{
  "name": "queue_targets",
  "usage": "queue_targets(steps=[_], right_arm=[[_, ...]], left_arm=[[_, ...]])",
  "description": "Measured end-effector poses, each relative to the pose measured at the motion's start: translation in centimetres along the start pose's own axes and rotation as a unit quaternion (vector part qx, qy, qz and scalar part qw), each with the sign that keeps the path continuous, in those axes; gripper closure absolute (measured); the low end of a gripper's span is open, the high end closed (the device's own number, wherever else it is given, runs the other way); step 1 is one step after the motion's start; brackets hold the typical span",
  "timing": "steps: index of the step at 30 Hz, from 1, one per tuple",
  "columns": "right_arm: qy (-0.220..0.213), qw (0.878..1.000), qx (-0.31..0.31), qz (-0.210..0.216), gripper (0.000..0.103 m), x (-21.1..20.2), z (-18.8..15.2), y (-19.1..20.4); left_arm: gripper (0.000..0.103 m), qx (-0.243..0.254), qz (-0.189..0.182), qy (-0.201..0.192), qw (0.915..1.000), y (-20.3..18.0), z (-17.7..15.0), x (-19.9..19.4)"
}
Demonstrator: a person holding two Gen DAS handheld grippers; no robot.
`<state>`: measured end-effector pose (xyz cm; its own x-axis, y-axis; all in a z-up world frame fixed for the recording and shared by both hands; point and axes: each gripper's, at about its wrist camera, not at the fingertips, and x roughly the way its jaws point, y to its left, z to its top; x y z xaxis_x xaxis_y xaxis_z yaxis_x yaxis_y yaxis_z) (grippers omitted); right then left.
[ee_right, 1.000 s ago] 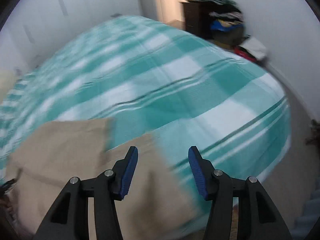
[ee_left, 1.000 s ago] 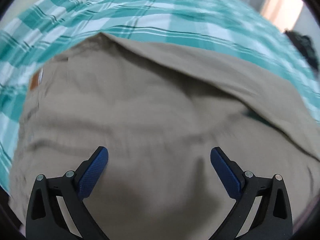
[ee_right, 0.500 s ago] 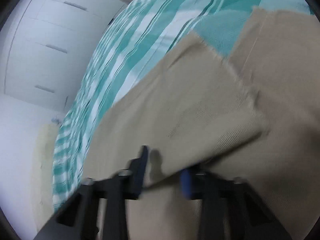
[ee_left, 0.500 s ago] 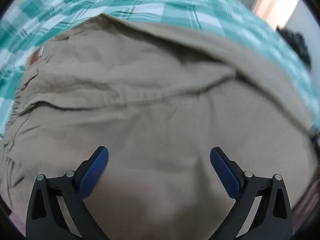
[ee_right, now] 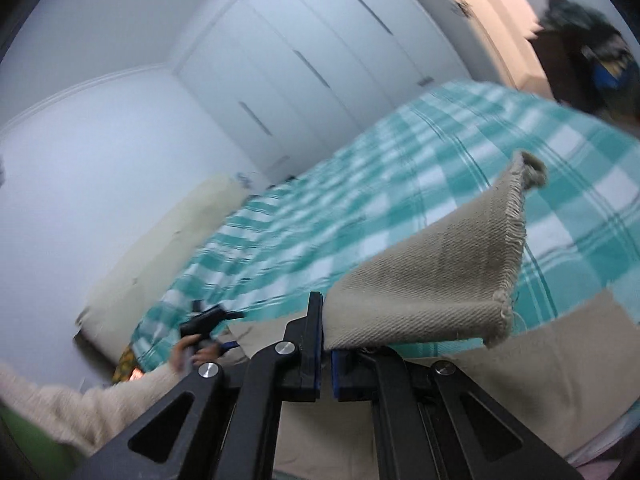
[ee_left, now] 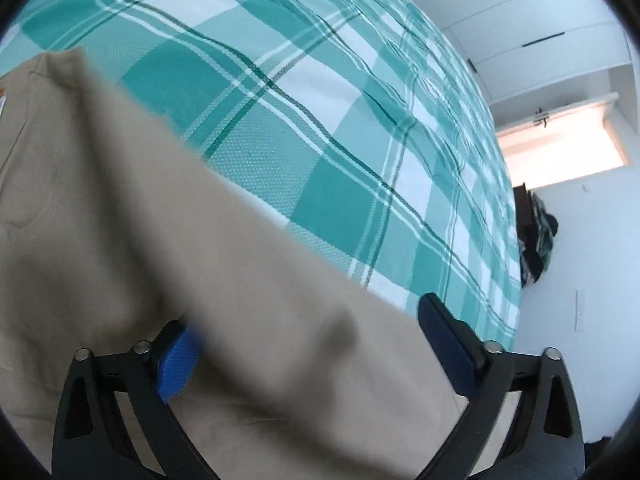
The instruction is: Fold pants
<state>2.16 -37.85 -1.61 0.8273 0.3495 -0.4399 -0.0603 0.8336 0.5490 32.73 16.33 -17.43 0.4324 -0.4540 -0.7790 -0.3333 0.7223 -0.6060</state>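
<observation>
- One pair of khaki pants (ee_left: 168, 248) lay on a bed (ee_left: 360, 128) under a teal plaid cover.
- Two tools: the right tool (ee_right: 325, 344) was clamped on a frayed hem (ee_right: 448, 276), lifted above the bed; the left tool (ee_left: 308, 344) stood wide, jaws closing, blurred cloth between them, unpinched.
- One white wardrobe (ee_right: 320, 60) stood beyond.

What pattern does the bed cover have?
Teal and white checks on the bed cover, sharpest in the left wrist view.

Both cameras sit close above the pants (ee_left: 168, 240), looking toward twelve o'clock over the bed (ee_right: 420, 184).
</observation>
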Motion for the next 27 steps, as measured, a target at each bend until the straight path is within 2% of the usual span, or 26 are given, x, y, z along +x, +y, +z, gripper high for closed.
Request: queue_targets(steps=[1,2,3,5,7,8,9,11,14,16,17,19,20,21,22,25,27], right_arm=[[0.001,1.0,-0.005,0.001,0.1,-0.8,-0.1,0.2],[0.007,1.0,-0.008,-0.007,0.1,-1.2,-0.3,-0.4],[0.016,1.0,-0.006,-0.023,0.1,-1.1,-0.3,-1.2],[0.042,0.997,0.009,-0.066,0.1,-0.1,-0.1,-3.2],[0.045,0.994,0.018,-0.097,0.1,1.2,1.3,-5.2],[0.036,0.994,0.016,-0.099,0.1,1.1,2.1,-5.2],[0.02,0.996,0.016,-0.083,0.1,0.3,3.3,-4.8],[0.003,0.998,0.007,-0.058,0.1,-1.4,4.4,-3.9],[0.036,0.996,0.008,-0.086,0.1,-2.7,2.9,-5.2],[0.088,0.986,0.049,-0.132,0.1,-2.3,-0.3,-8.9],[0.12,0.978,0.064,-0.16,0.1,-1.7,-2.1,-10.8],[0.189,0.953,0.083,-0.22,0.099,-0.2,-6.3,-14.4],[0.214,0.944,0.102,-0.23,0.097,0.3,-7.9,-15.9],[0.222,0.94,0.127,-0.224,0.094,0.4,-8.6,-16.7],[0.21,0.942,0.146,-0.218,0.091,-0.1,-8.4,-17.1],[0.169,0.952,0.138,-0.213,0.035,-1.6,-7.3,-17.0],[0.15,0.955,0.152,-0.204,0.033,-2.3,-7.0,-17.3]], left_arm=[[0.059,0.007,0.001,0.003,1.0,-0.4,-0.1,-0.3],[0.088,0.013,0.003,0.004,0.9999,-0.2,-0.3,-0.7],[0.1,0.015,0.008,0.003,0.9998,-0.3,-0.7,-1.2],[0.1,0.022,-0.008,-0.023,0.9995,-0.9,-1.7,-3.5],[0.1,0.066,-0.03,-0.072,0.9948,-3.4,-4.0,-8.2],[0.1,0.083,-0.04,-0.088,0.9918,-4.2,-5.0,-9.9],[0.099,0.108,-0.053,-0.111,0.9865,-5.2,-6.9,-12.5],[0.098,0.128,-0.056,-0.122,0.9826,-5.1,-10.3,-14.8],[0.096,0.125,-0.033,-0.095,0.987,-2.1,-14.9,-13.2],[0.096,0.106,0.005,-0.035,0.9937,1.4,-18.0,-8.9],[0.096,0.087,0.028,-0.004,0.9958,3.4,-19.5,-6.3],[0.098,0.057,0.038,0.014,0.9976,5.2,-20.7,-4.2],[0.098,0.063,0.03,0.025,0.9972,5.4,-20.7,-4.1],[0.098,0.066,0.029,0.021,0.9972,5.2,-20.5,-4.4],[0.098,0.069,0.029,0.02,0.997,5.0,-20.2,-4.7],[0.097,0.079,0.023,0.01,0.9965,4.6,-19.4,-5.4],[0.097,0.073,0.019,0.009,0.9971,4.7,-19.3,-5.0]])
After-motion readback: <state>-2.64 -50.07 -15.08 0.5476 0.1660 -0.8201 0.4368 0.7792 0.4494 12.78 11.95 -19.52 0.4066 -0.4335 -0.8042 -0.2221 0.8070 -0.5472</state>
